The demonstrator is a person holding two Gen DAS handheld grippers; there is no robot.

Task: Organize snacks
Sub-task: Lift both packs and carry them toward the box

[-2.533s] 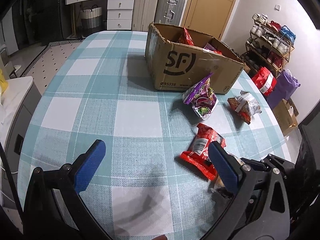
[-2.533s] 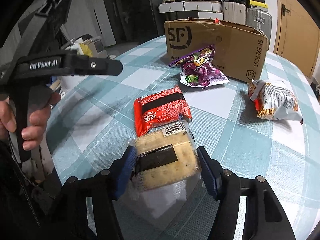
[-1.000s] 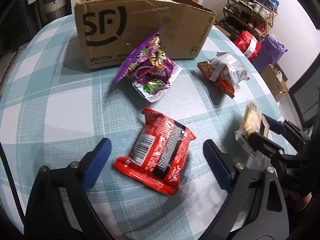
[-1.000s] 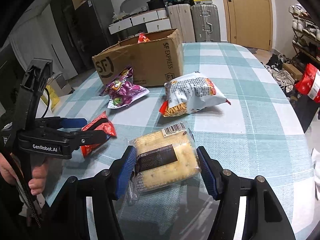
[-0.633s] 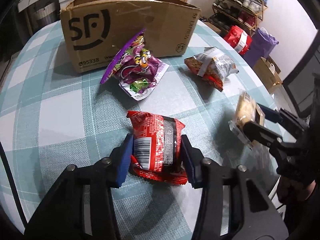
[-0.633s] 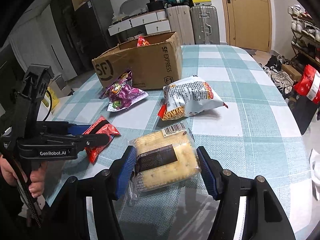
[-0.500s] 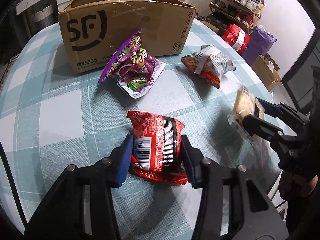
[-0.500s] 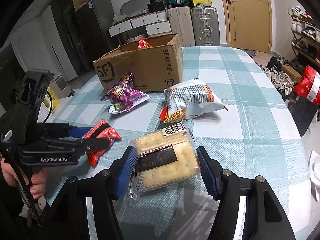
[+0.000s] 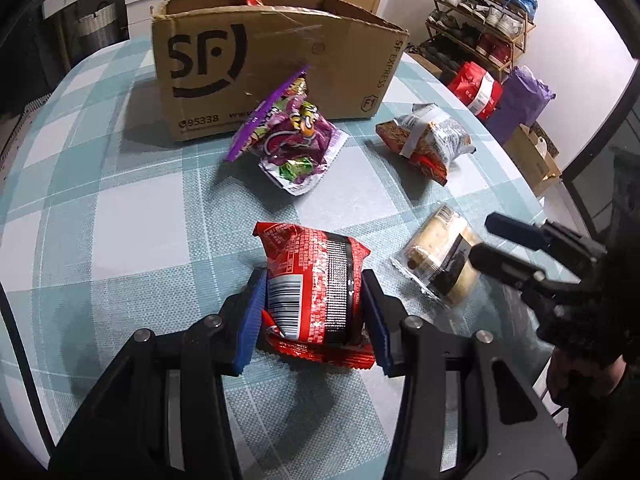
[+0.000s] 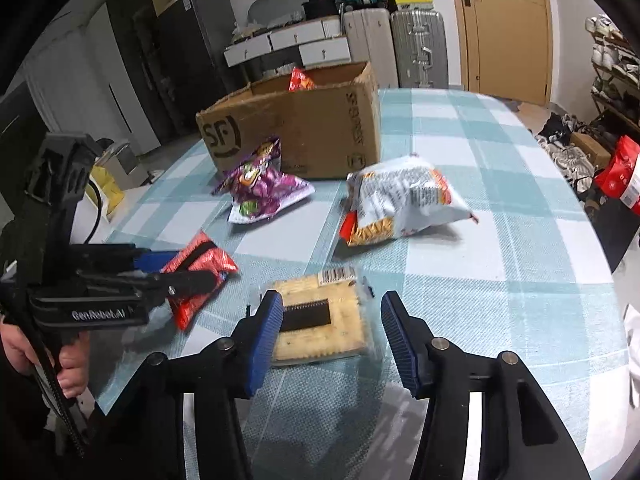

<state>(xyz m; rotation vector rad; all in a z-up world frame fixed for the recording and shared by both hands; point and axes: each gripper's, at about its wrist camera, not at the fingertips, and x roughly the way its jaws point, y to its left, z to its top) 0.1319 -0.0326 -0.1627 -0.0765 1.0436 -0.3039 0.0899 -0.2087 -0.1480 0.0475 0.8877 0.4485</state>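
My left gripper (image 9: 314,280) is shut on a red snack packet (image 9: 312,256), pads pressing both its sides just above the checked table (image 9: 100,208). In the right wrist view this packet (image 10: 200,264) sits in the left gripper (image 10: 192,268) at the left. A clear-wrapped cracker pack (image 10: 320,320) lies flat on the table between the fingers of my right gripper (image 10: 332,304). Its jaws are closing; a gap shows at the right pad. The left wrist view shows the pack (image 9: 436,260) beside the right gripper (image 9: 482,238). The open SF cardboard box (image 9: 280,60) stands at the back.
A purple snack bag (image 9: 292,140) leans at the box front, and a white-and-orange bag (image 9: 428,144) lies to its right. The table's right edge runs close behind the right gripper. A shoe rack (image 9: 480,12) and bags stand beyond; suitcases (image 10: 416,40) line the far wall.
My left jaws closed on the red packet, which was lying loose between them. The cracker pack, held up in the right gripper before, now lies on the table and the right jaws have narrowed.
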